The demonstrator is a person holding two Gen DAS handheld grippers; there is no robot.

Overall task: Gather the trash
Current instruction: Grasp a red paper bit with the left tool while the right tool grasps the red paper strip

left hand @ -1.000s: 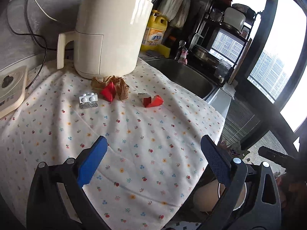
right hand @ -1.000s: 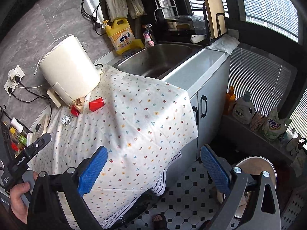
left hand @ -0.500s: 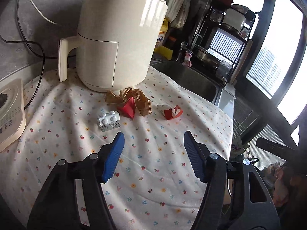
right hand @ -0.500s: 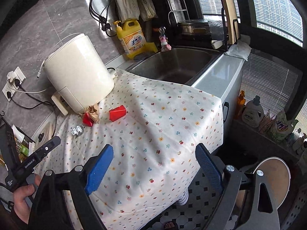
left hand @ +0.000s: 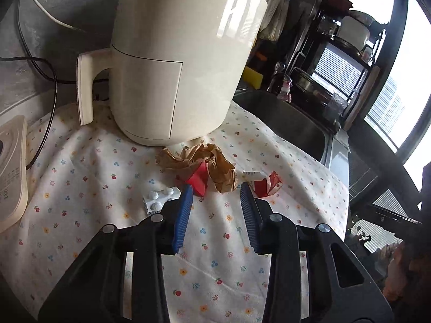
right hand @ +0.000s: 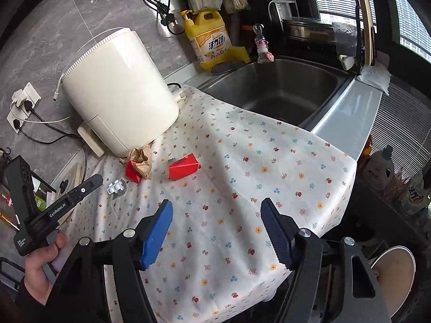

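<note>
Both grippers sit nearer the trash than a second ago, and the air fryer point(left hand: 177, 62) looms larger in the left view. The left gripper point(left hand: 216, 188) has narrowed and is closing, nothing between its blue pads, tips just short of the brown paper point(left hand: 212, 164) and red scrap point(left hand: 198, 180). A blister pack point(left hand: 159, 199) lies left, a red carton point(left hand: 266, 185) right, all on the floral cloth point(left hand: 89, 177). The right gripper point(right hand: 215, 210) is closing too, empty, over bare cloth. The sink point(right hand: 280, 91) appears empty.
</note>
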